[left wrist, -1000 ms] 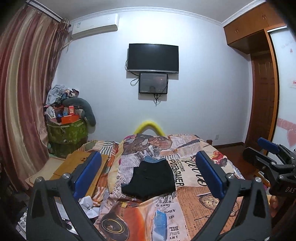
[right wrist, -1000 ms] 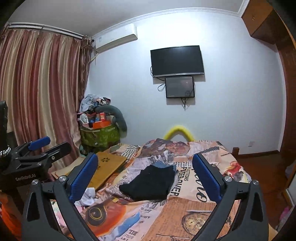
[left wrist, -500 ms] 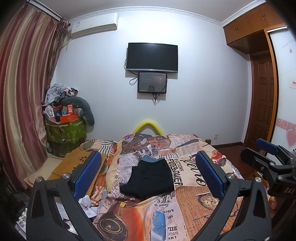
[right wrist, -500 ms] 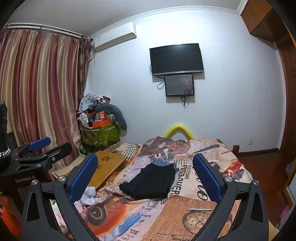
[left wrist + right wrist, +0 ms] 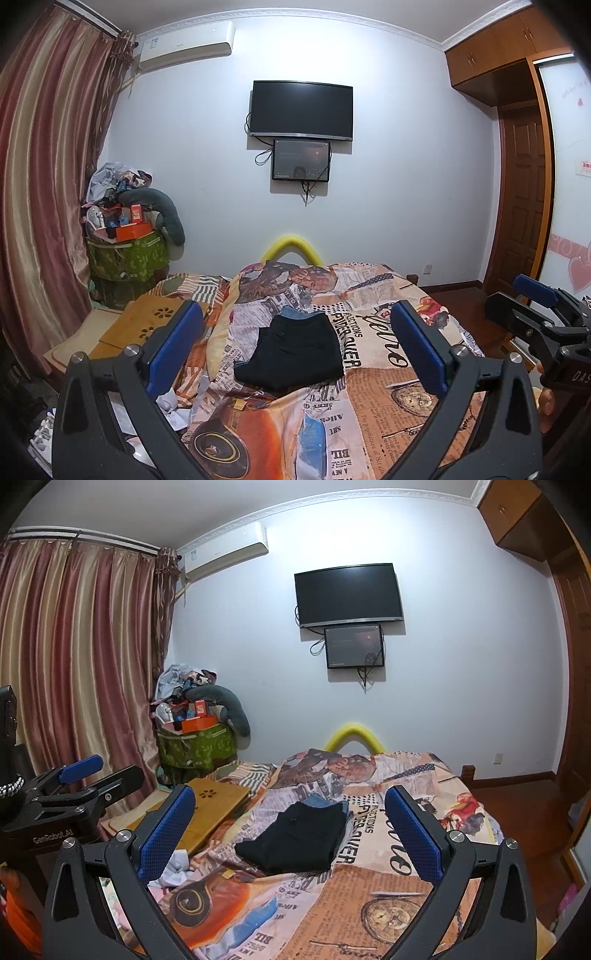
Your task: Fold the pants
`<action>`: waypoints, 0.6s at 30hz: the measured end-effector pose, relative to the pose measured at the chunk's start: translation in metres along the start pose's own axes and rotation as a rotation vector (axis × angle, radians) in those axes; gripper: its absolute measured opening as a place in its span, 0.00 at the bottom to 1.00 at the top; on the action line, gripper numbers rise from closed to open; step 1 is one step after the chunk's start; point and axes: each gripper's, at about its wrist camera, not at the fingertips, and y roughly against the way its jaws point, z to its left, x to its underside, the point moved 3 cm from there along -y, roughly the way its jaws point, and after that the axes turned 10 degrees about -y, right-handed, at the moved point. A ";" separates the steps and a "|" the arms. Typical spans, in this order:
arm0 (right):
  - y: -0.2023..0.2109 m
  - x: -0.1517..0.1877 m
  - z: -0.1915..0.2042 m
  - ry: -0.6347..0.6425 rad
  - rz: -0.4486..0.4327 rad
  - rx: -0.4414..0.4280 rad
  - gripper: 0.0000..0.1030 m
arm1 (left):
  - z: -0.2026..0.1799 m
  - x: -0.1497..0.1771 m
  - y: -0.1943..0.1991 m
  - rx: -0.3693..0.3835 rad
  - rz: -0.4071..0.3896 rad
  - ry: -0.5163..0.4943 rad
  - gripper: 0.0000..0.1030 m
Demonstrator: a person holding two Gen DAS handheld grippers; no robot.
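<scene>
Black pants (image 5: 291,350), folded into a soft rectangle, are seen mid-bed on the newsprint-patterned bedspread (image 5: 388,391). The left gripper (image 5: 295,343) and right gripper (image 5: 290,829) are held spread wide, empty, above the near edge.

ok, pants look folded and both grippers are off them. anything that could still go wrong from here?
1. The black pants lie on something blue peeking out at the far edge; a regrasp could pinch both layers.
2. The bedspread under them is loose and wrinkled, so the open left gripper or open right gripper might snag it and drag the fold apart.
3. The near left corner of the pants sticks out unevenly; the fold may loosen if nudged.
</scene>
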 end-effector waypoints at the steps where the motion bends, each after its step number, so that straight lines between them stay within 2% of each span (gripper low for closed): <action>1: 0.000 0.000 0.000 0.000 0.000 -0.001 0.99 | 0.000 0.000 0.000 0.001 0.001 0.000 1.00; 18: 0.006 0.000 -0.003 -0.009 0.004 0.009 0.99 | -0.011 0.002 -0.001 0.044 -0.002 -0.020 1.00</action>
